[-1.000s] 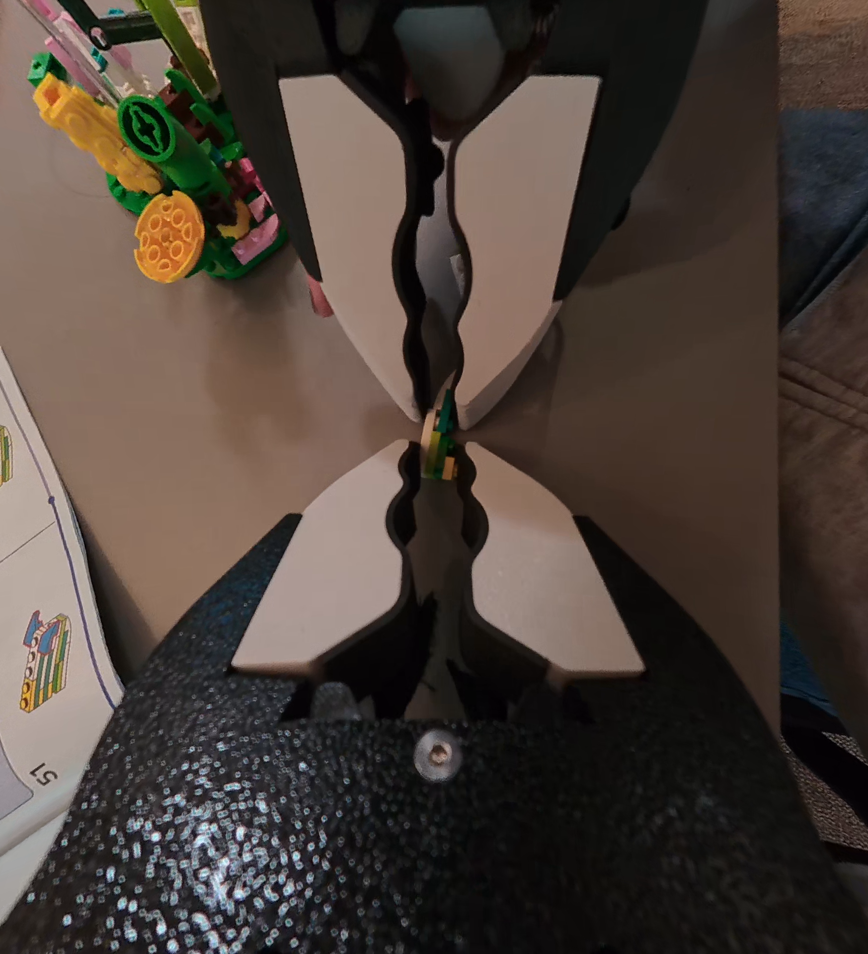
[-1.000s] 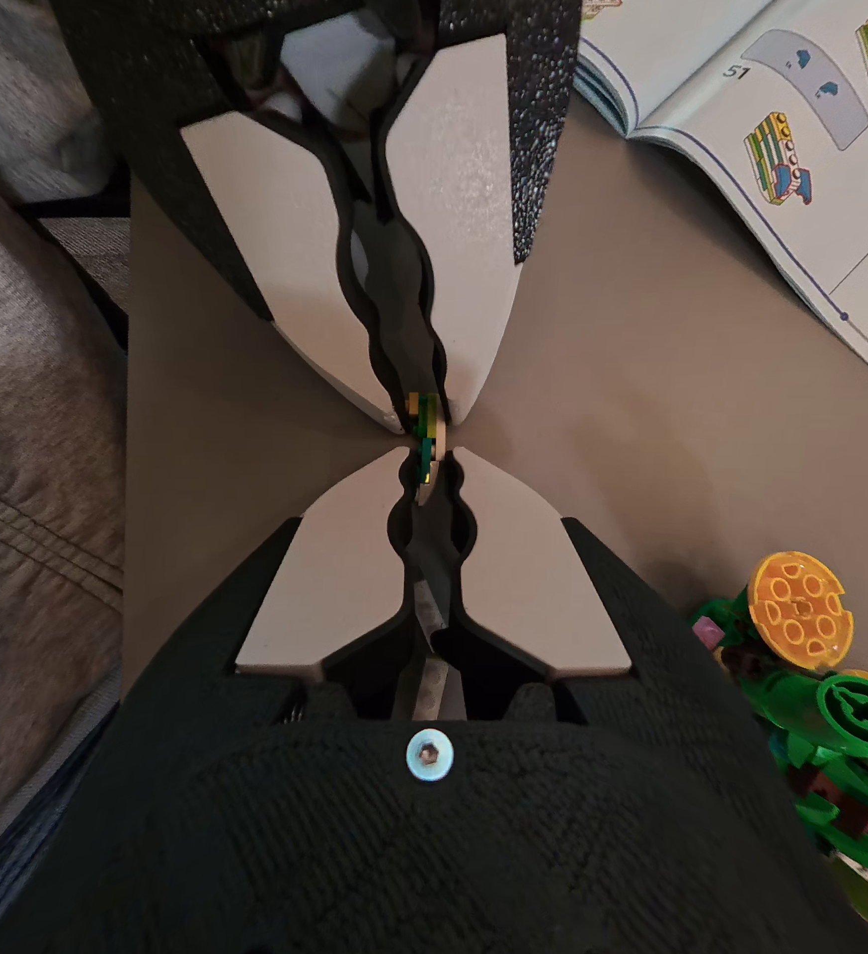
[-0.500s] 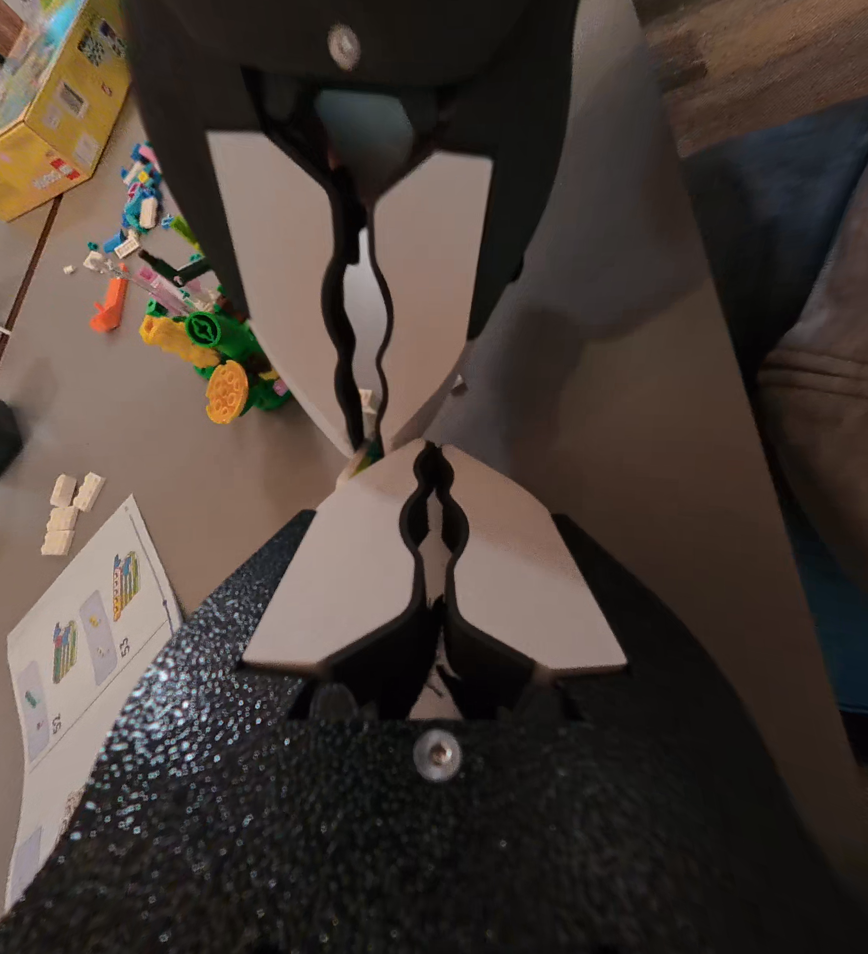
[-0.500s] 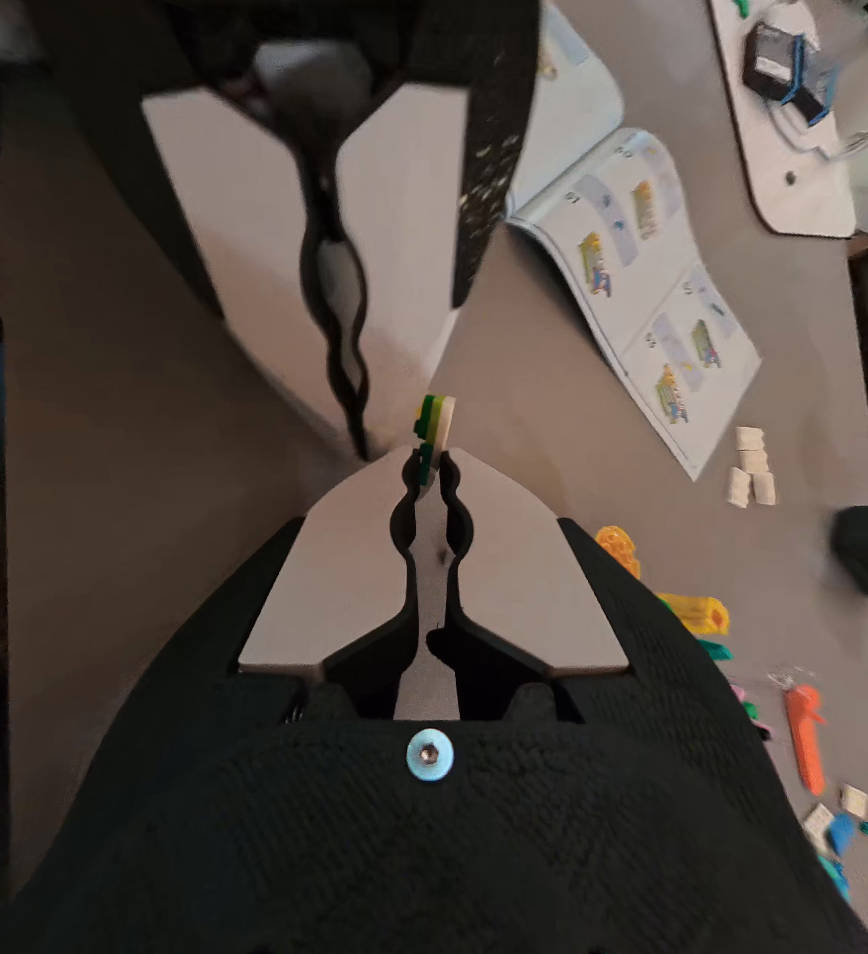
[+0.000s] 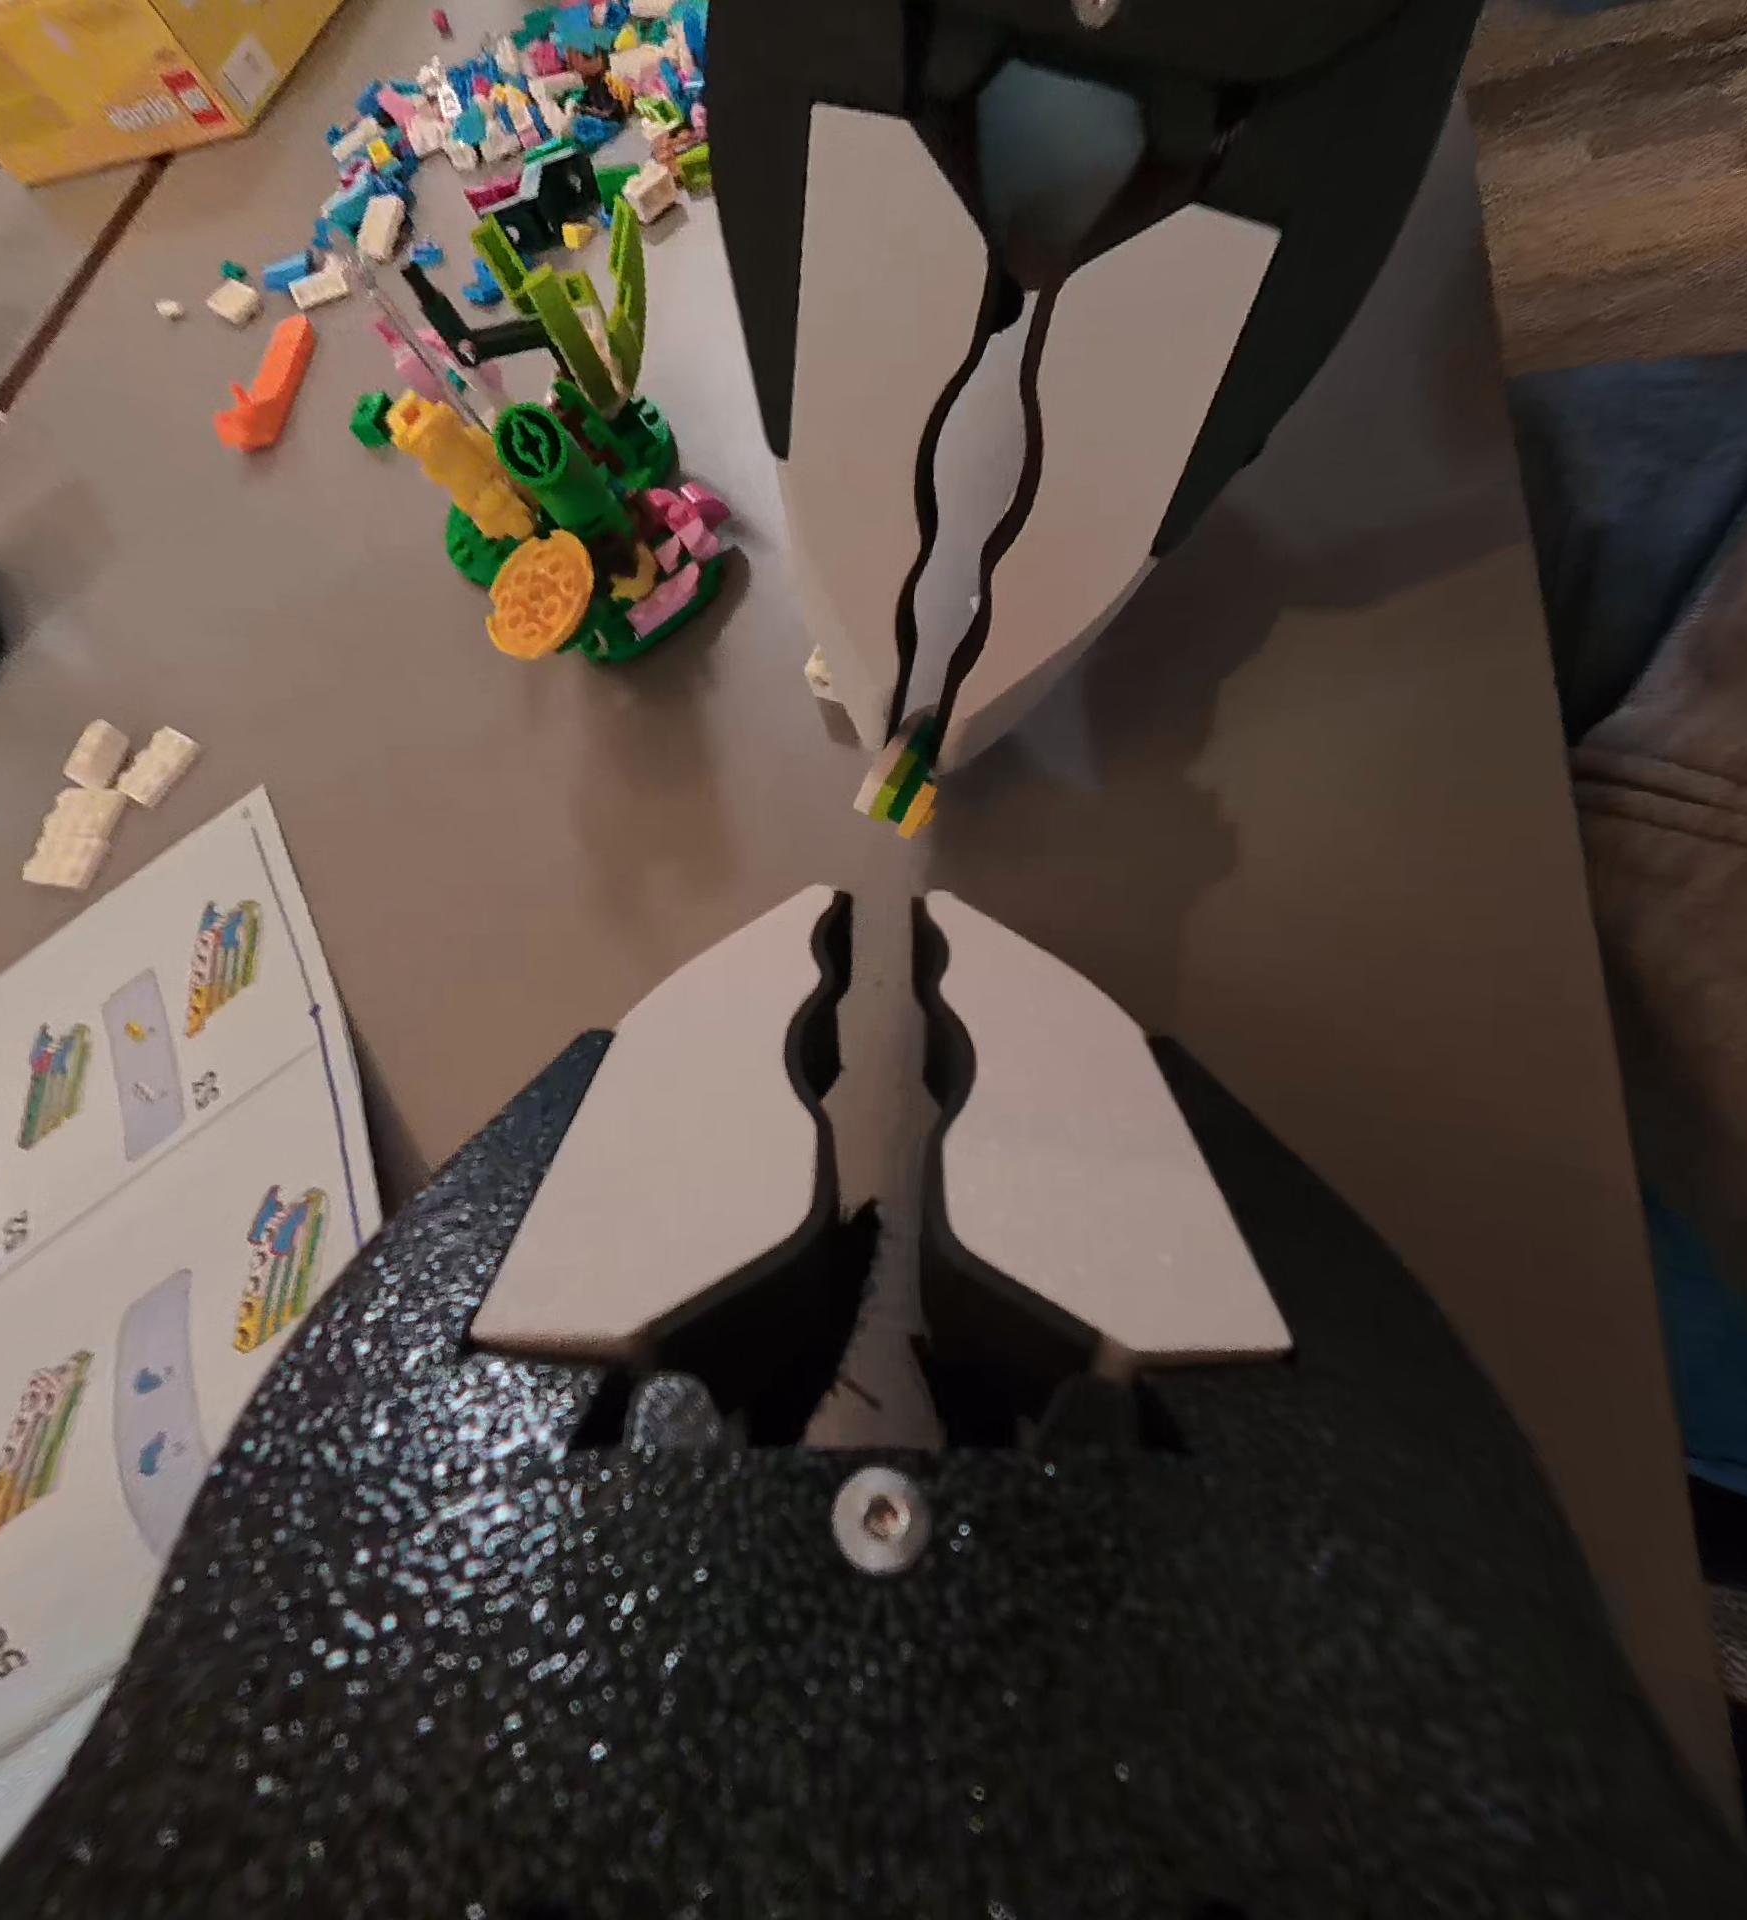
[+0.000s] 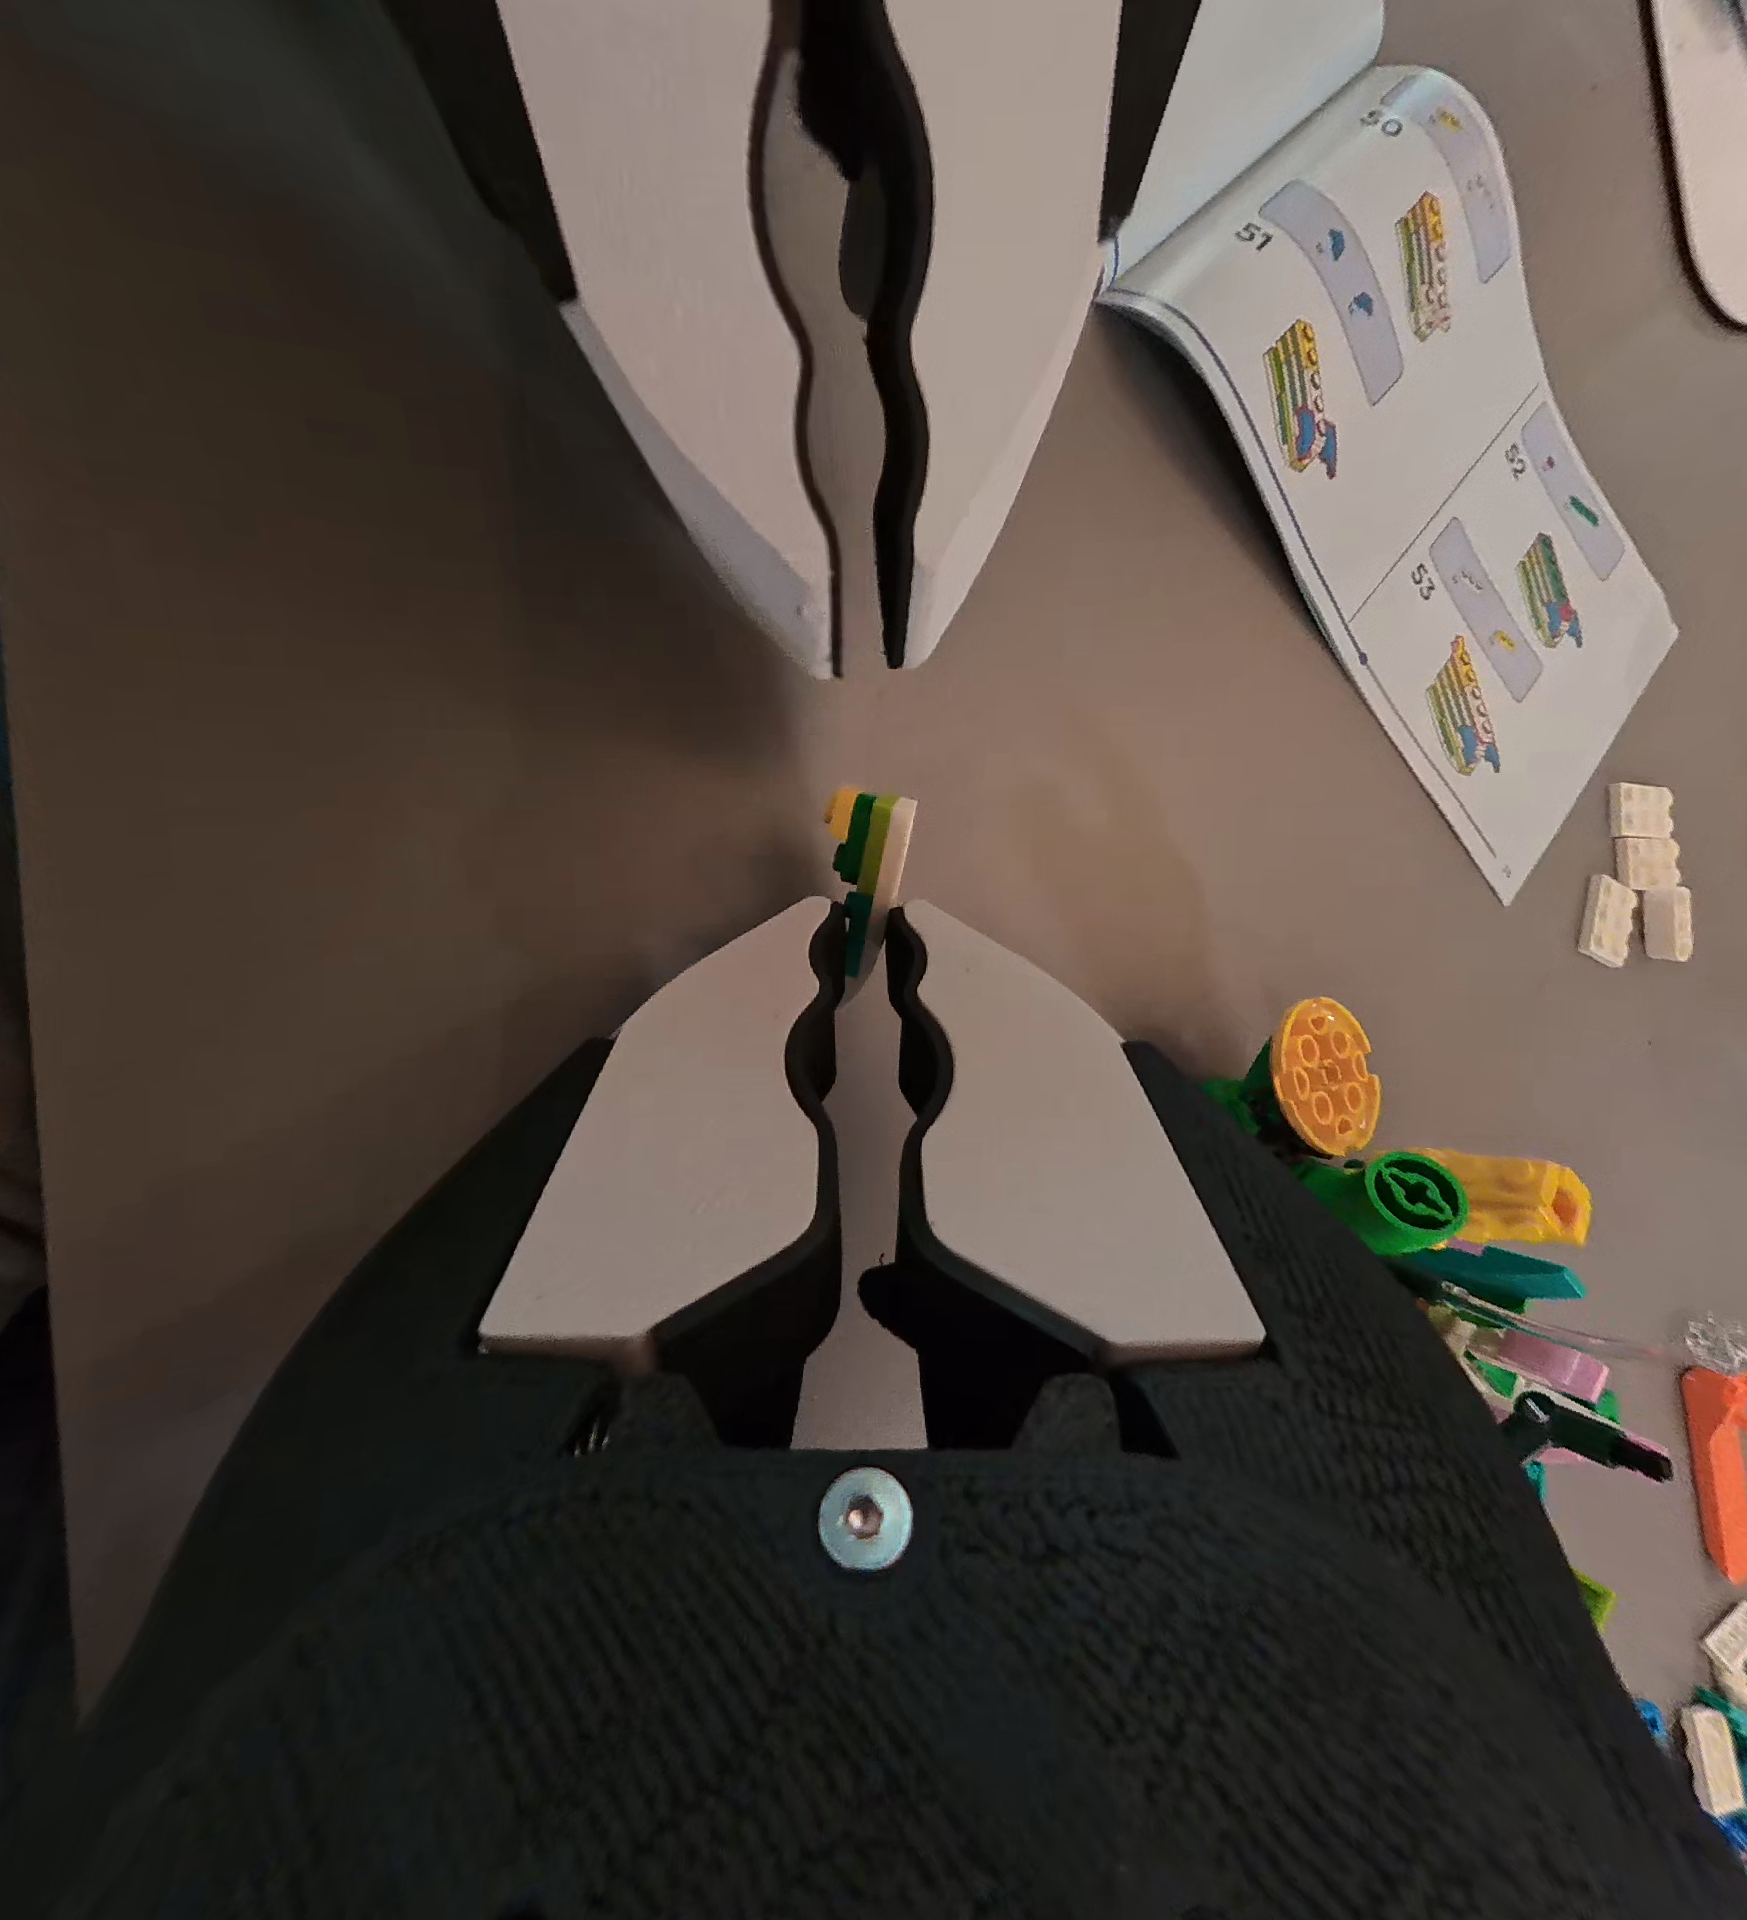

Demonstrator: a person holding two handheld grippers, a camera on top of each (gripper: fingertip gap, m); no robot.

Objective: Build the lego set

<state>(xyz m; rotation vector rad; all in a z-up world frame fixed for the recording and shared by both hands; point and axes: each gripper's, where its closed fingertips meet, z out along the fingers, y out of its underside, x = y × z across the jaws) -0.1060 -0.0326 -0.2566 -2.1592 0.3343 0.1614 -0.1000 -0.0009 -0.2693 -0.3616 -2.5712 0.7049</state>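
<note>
My right gripper (image 6: 861,906) clenches a small layered brick stack (image 6: 874,847), left gripper (image 5: 881,896) released, grey tabletop (image 5: 433,748), instruction booklet (image 5: 121,1091) lower left, sofa (image 5: 1700,831) right.

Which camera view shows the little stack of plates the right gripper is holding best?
The right wrist view: the stacked plates stand edge-on, white, lime, green and yellow layers distinct, pinched by the right gripper. The left wrist view shows them farther off, slightly blurred.
</note>
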